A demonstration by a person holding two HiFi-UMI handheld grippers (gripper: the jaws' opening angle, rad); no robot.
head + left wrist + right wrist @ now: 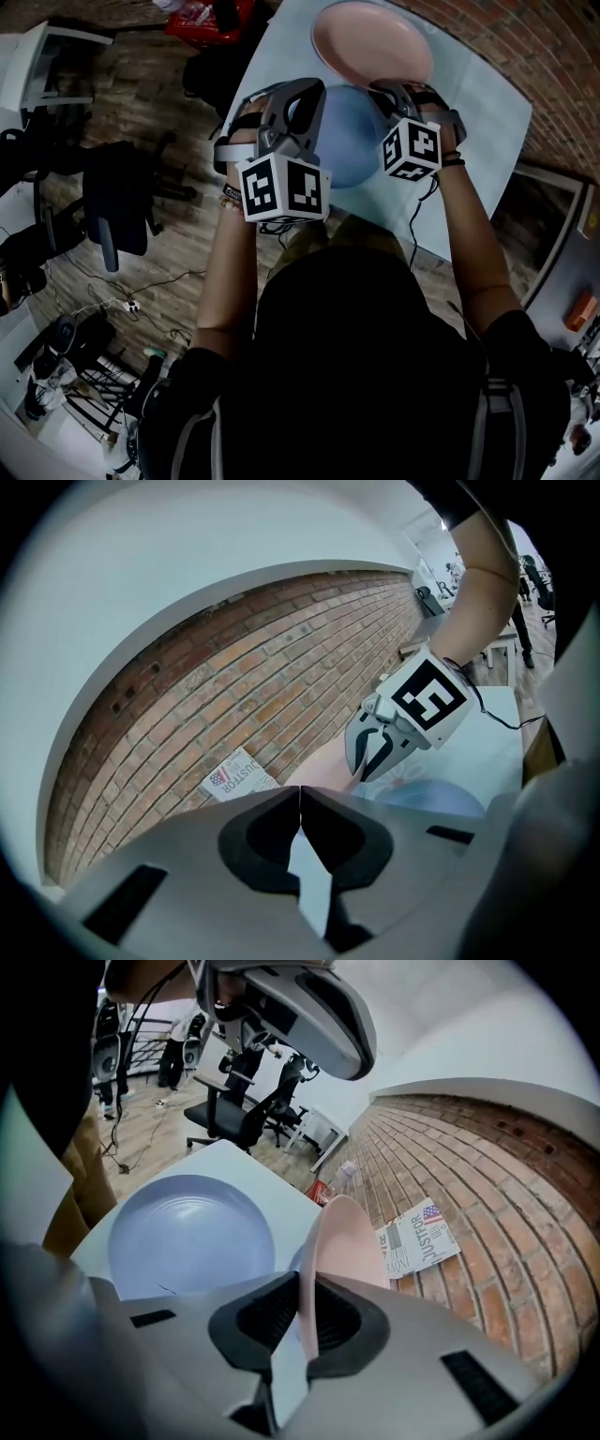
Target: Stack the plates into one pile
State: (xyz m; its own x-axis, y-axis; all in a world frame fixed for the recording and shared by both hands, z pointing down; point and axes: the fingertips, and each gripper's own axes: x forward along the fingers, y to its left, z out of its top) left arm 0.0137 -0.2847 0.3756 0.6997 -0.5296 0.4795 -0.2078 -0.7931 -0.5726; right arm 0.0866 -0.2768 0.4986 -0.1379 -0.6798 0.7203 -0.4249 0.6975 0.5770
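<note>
A pink plate [372, 42] is held over the far part of the white table [478, 122]. My right gripper [389, 89] is shut on its near rim. In the right gripper view the pink plate [342, 1232] stands edge-on between the jaws of the right gripper [307, 1277]. A blue plate [352, 141] lies flat on the table below both grippers, and the blue plate [187, 1232] sits to the left of the pink one. My left gripper [302, 98] hovers over the blue plate's left side. The left gripper [298, 794] is shut with nothing between its tips.
A brick wall [553, 56] runs along the table's far right side, with a printed sheet [419, 1237] stuck on it. A red crate [211, 19] stands on the floor beyond the table's left corner. A black office chair [117, 202] is on the left.
</note>
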